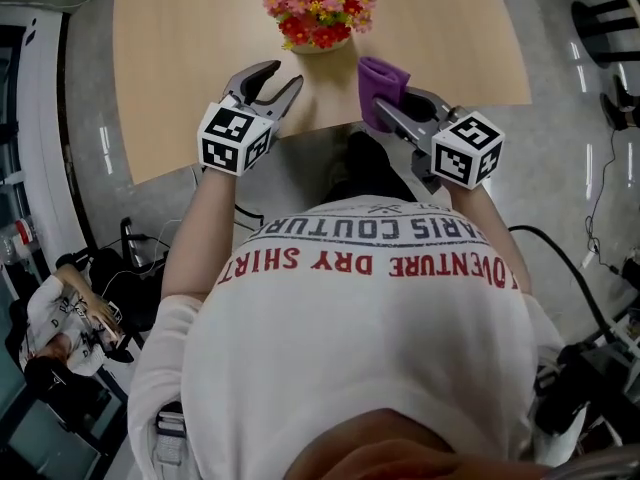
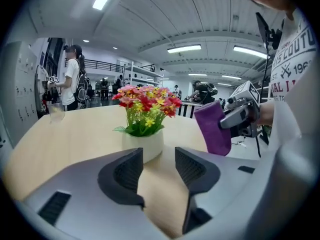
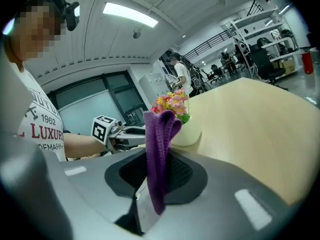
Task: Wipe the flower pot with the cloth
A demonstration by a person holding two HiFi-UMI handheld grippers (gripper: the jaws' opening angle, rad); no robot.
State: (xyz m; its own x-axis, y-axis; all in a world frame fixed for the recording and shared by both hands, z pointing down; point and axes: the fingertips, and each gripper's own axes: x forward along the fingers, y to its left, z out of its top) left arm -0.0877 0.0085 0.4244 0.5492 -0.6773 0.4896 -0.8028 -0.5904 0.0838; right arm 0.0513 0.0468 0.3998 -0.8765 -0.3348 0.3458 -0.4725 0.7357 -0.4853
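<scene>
Table (image 1: 190,58): pale wood, widest thing in the head view, with grey floor around it. Only this view shows the whole layout. The wearer's white shirt (image 1: 380,348) fills its lower half, and both forearms reach over the near table edge.

Flower pot (image 2: 146,145): upright on the table, ahead of and between the two tools, touching neither. From above, the red, pink and yellow flowers (image 1: 318,8) cover it and only a sliver of cream rim shows. The left gripper view gives its full rounded cream wall.

Left gripper (image 1: 285,75): jaws spread, nothing between the pads. Its own view shows bare tabletop in the gap and the pot just beyond the tips.

Right gripper (image 1: 392,103): jaws pinching the cloth (image 3: 159,154), a purple folded strip standing up out of the pads. In the right gripper view the cloth cuts across the left part of the pot and flowers. The left gripper view shows it hanging off to the pot's right, apart from it.

Around: the left gripper view alone shows a standing person (image 2: 72,79) with a backpack past the table's far end, and a clear cup (image 2: 56,112) on that corner. The head view alone shows a seated person (image 1: 60,318) at lower left and cables (image 1: 590,258) on the floor at right
</scene>
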